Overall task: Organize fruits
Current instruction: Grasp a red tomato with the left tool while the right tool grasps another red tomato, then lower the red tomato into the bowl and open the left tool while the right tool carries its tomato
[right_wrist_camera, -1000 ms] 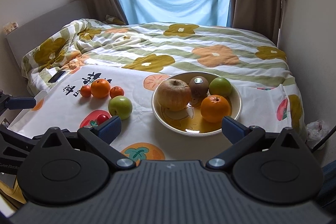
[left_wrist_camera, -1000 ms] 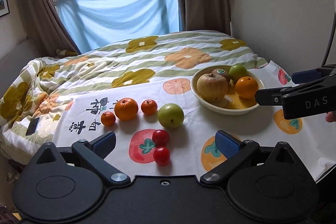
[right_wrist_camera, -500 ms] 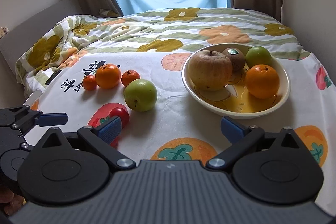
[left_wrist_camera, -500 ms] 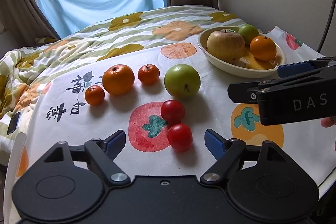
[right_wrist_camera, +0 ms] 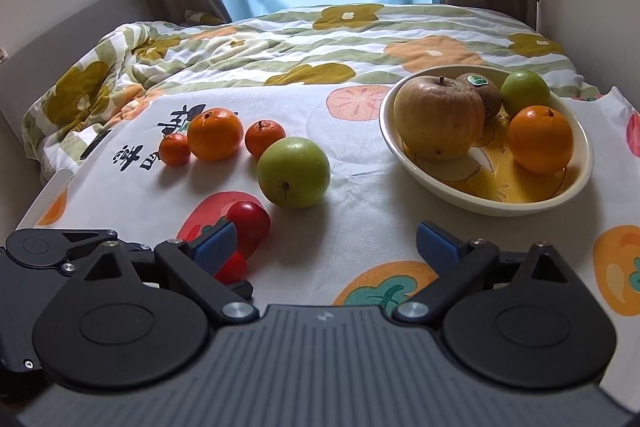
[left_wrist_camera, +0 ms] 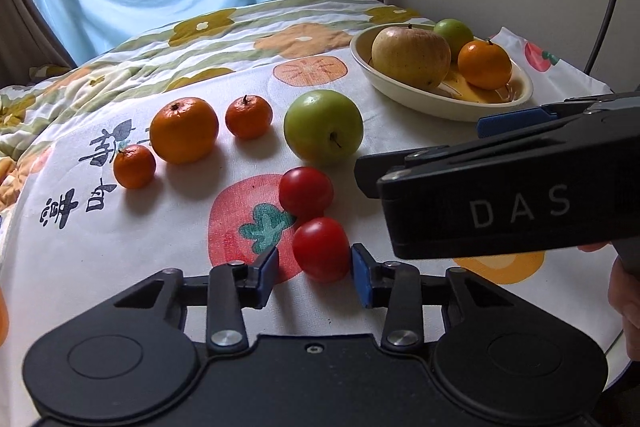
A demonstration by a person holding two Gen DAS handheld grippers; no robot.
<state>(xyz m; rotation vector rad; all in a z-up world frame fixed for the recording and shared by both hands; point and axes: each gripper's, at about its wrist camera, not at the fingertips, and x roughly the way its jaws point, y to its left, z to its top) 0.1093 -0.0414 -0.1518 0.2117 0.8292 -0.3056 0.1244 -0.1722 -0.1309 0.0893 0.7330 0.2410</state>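
Two red tomatoes lie on the printed cloth. My left gripper (left_wrist_camera: pixel 314 269) has the nearer tomato (left_wrist_camera: pixel 320 247) between its blue pads; the jaws are closing, the right pad touching it and the left pad nearly so. The other tomato (left_wrist_camera: pixel 306 191) sits just beyond it. A green apple (left_wrist_camera: pixel 323 126) and three oranges, the biggest (left_wrist_camera: pixel 184 129), lie farther back. My right gripper (right_wrist_camera: pixel 324 247) is open and holds nothing, low over the cloth in front of the green apple (right_wrist_camera: pixel 293 171). The cream bowl (right_wrist_camera: pixel 480 207) holds a large apple, a kiwi, a green fruit and an orange.
The cloth covers a quilted bed (right_wrist_camera: pixel 280 39) that runs back to a window with a blue sheet. A wall stands close on the right. My right gripper's body (left_wrist_camera: pixel 520 199) hangs just right of the tomatoes, with a hand (left_wrist_camera: pixel 624 291) behind it.
My left gripper came down and forward to the tomatoes and its jaws narrowed around the nearer one. My right gripper also sank and moved forward, bringing the apple and bowl closer.
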